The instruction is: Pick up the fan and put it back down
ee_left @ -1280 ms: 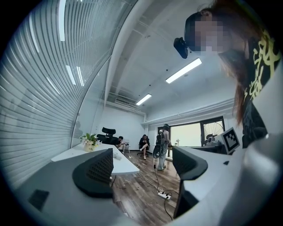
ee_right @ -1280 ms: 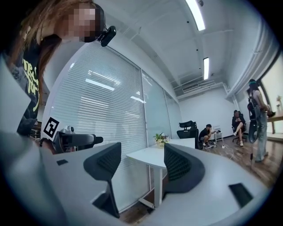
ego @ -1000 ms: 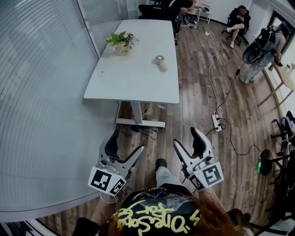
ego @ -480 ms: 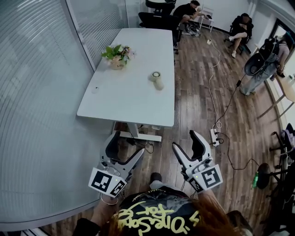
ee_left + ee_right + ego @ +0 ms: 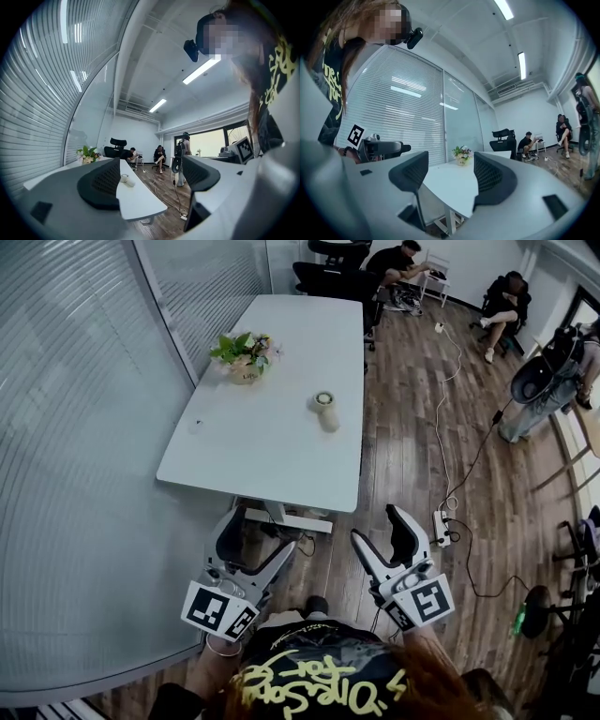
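**Q:** What fills most of the view?

**A:** A curved glass wall with horizontal blinds [image 5: 75, 446] covers the left side. To its right lies a wooden plank floor [image 5: 403, 456]. A long white table [image 5: 272, 442] stands on that floor beside the glass, running from near to far.

**Q:** Are there other people in the room?

**A:** Yes. One seated person [image 5: 398, 257] is beyond the table's far end, next to black office chairs [image 5: 328, 279]. A second seated person [image 5: 506, 294] is further right. A third person [image 5: 553, 371] stands at the far right edge.

**Q:** Where are the grippers?

**A:** The person wearing the camera holds both low in the near foreground. They are short of the table's near edge and well apart from everything on it. The left gripper [image 5: 261, 529] has its jaws spread wide, and only the distant table shows between them. The right gripper [image 5: 375, 523] is spread wide too, and it grips nothing.

**Q:** Where is the fan?

**A:** The fan [image 5: 324, 409] is a small pale object with a round, ringed top. It rests on the table toward the right edge, about midway along. A pot of flowers [image 5: 246, 351] stands farther away toward the left edge, well apart from the fan.

**Q:** Is there anything smaller?

**A:** A white power strip [image 5: 441, 524] lies on the floor just right of the table's near end. A tiny dark speck [image 5: 198, 422] sits near the table's left edge, and it is too small to identify.
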